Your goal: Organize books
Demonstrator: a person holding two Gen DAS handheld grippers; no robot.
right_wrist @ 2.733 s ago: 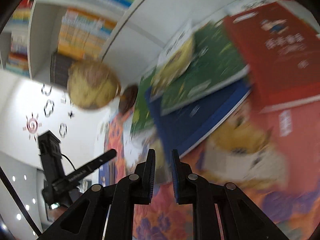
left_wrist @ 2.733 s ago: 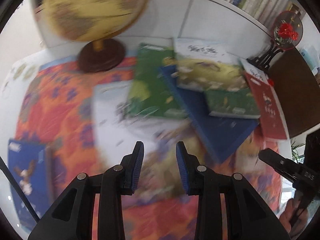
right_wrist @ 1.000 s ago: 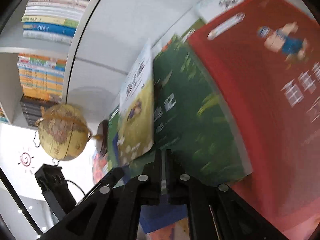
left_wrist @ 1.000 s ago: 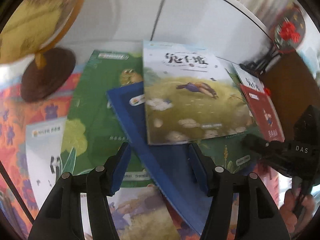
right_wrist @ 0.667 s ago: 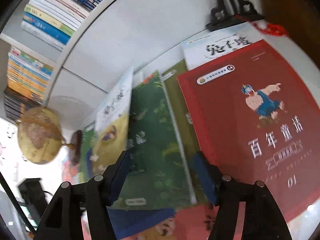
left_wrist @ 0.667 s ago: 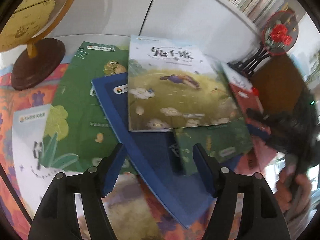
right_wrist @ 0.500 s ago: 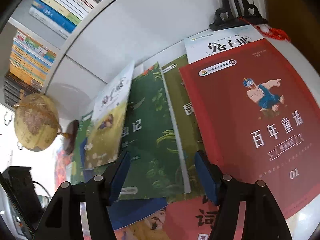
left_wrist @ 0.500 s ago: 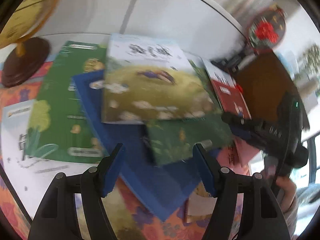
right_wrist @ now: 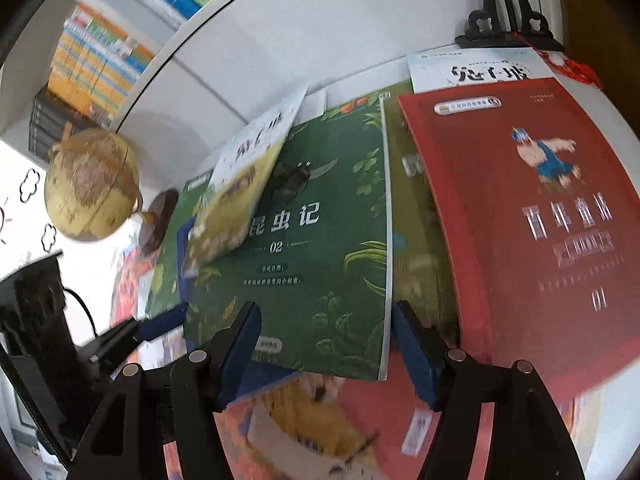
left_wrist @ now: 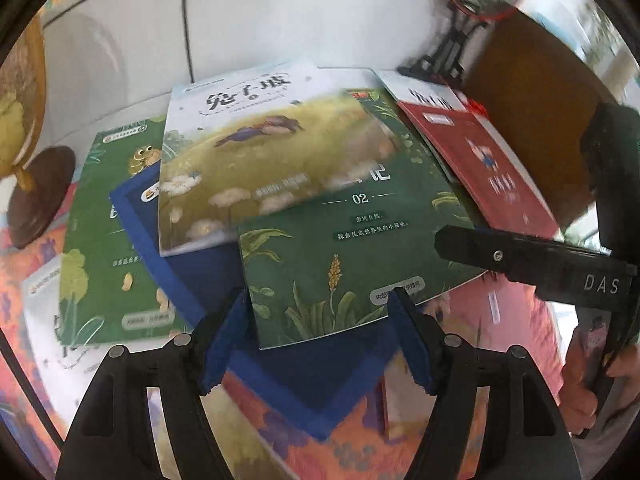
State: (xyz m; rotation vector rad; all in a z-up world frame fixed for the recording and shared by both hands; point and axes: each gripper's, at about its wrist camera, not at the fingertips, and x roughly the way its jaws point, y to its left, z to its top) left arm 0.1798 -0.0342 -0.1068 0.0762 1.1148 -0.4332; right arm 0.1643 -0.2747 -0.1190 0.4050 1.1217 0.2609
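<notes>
Several thin books lie overlapped on the table. A dark green book marked 02 lies on top in the middle. A yellow meadow book overlaps its far left corner. A blue book lies under both. A red book lies to the right. A lighter green book lies to the left. My left gripper is open and empty just before the dark green book's near edge. My right gripper is open and empty over that book's near edge.
A globe on a brown base stands at the far left. A black ornament stand stands at the far right by the white shelf wall. An orange patterned cloth covers the table. Shelved books sit above.
Both grippers have opened wide and moved in toward the dark green book. The right gripper was nearly shut a second ago. The left view has swung to the right.
</notes>
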